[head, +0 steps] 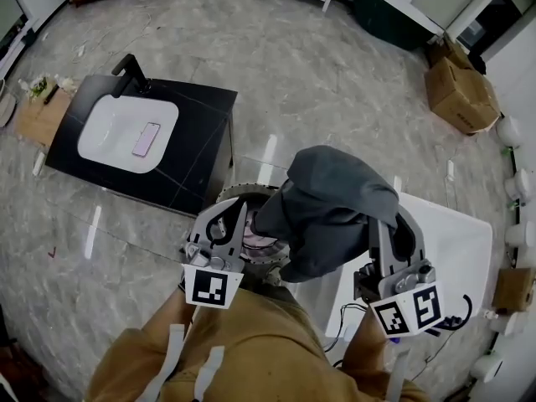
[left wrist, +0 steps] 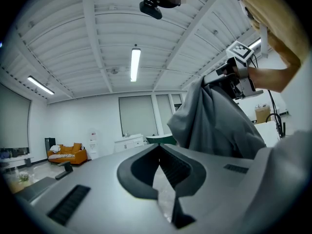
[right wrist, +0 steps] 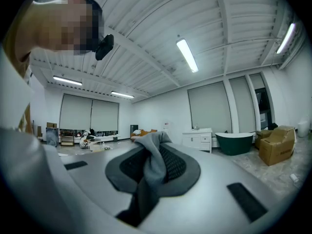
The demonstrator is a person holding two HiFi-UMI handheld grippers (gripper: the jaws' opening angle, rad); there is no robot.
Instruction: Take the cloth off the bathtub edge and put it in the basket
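Head view gives us the grey cloth (head: pixel 331 208) hanging in a bunched heap from our right gripper (head: pixel 378 234), up off the marble floor (head: pixel 335 82) and spread over the round basket (head: pixel 248 191), so that only the left part of the basket's rim shows. We cannot tell whether the cloth touches that rim. Our left gripper (head: pixel 234 218) sits just beside the cloth's left side, over the basket's left edge. Left gripper view shows its jaws drawn together at the tips with nothing between them; the cloth hangs ahead and to the right, under the other gripper. Right gripper view shows those jaws clamped on a fold of the cloth, which pokes up past the pads and trails down toward the camera. The basket stands on the floor just off the near right corner of a black vanity top (head: pixel 197 132). That top carries a white basin (head: pixel 105 136) with a pink phone (head: pixel 146 139) lying in it and a black tap (head: pixel 130 74) at its far edge. A cardboard box (head: pixel 459 90) and a dark green bathtub (head: pixel 394 11) stand well apart, toward the floor's far right.
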